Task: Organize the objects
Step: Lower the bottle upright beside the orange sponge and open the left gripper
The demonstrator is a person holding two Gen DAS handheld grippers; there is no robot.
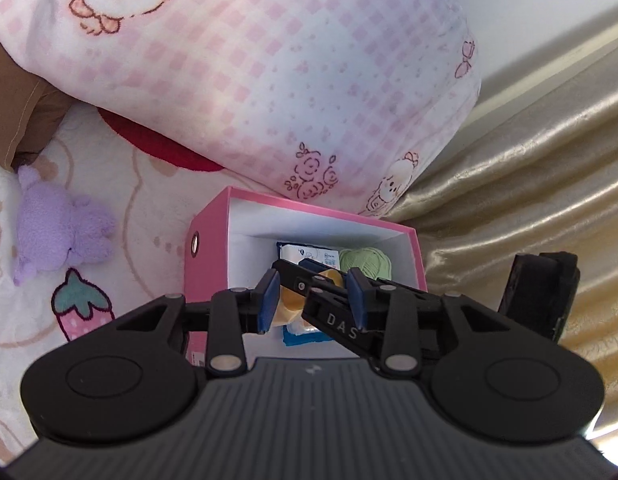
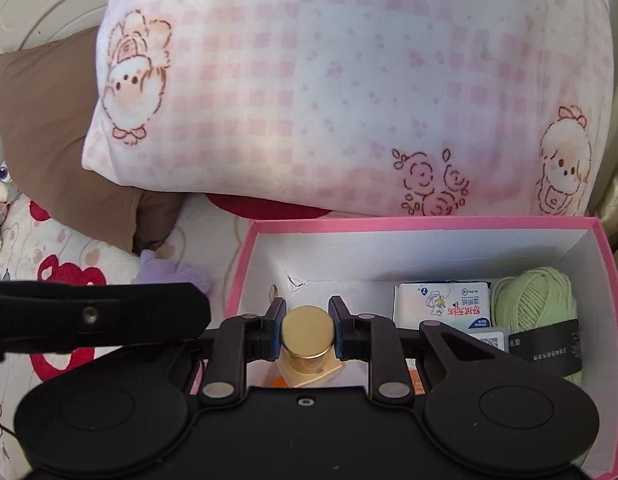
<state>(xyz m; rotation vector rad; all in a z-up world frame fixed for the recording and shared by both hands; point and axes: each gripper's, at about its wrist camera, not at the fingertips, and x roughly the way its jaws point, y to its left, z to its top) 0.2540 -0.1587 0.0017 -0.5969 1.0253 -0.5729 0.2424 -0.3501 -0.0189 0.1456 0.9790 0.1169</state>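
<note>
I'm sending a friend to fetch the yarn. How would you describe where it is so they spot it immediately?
Find the big pink-checked pillow; the open pink box sits just in front of it. The yarn is in the box's far right corner, beside a white tissue pack: the only soft, round, pale green thing inside.

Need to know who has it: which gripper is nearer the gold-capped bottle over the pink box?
Right. The right gripper is shut on the gold-capped bottle above the pink cardboard box. The left gripper hangs beside it, jaws empty, not touching the bottle.
</note>
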